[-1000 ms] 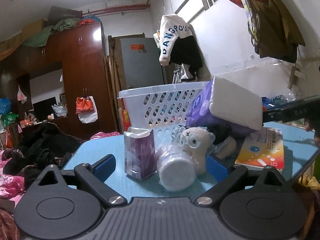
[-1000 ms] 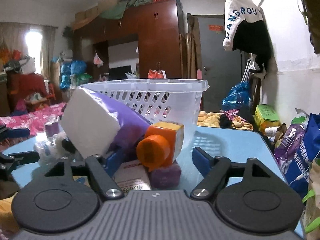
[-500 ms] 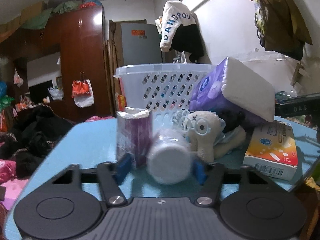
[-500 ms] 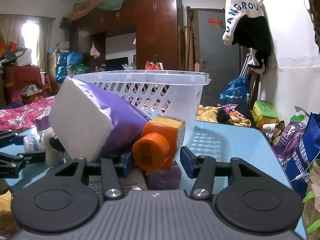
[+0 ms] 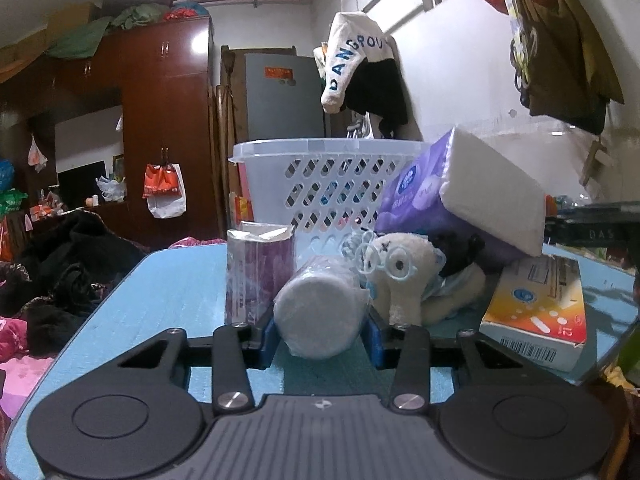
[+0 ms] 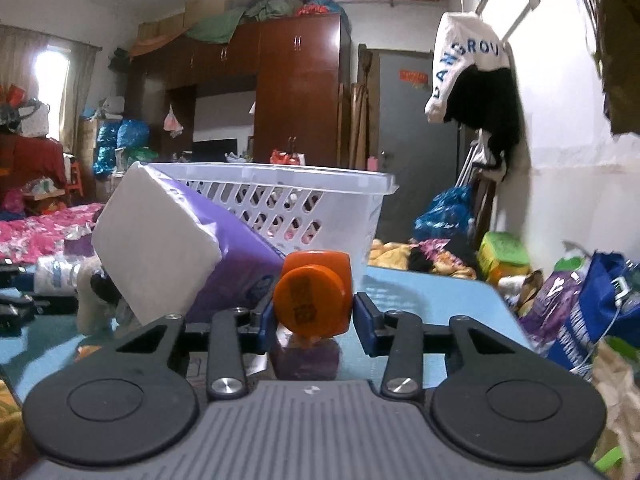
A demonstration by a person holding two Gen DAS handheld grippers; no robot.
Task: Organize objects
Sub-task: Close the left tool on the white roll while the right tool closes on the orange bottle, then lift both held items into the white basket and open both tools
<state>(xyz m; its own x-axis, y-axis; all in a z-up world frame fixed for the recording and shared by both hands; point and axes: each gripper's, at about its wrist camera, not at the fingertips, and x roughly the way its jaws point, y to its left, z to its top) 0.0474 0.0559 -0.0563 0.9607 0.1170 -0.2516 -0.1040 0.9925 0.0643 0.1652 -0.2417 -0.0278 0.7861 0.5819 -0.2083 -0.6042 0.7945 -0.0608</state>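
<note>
Basket (image 5: 328, 184) rim behind crowded clutter

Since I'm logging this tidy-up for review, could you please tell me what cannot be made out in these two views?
- Basket contents: both views look at its wall from the side, so the inside stays hidden.
- Orange-capped bottle in the closing right tongs: only the cap end faces the right wrist view; the body is hidden behind it.
- Tissue pack underside and the dark thing under it, left wrist view: hidden in shadow behind the plush toy.

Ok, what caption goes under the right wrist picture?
Right gripper closing on an orange-capped bottle before a white basket.
</note>
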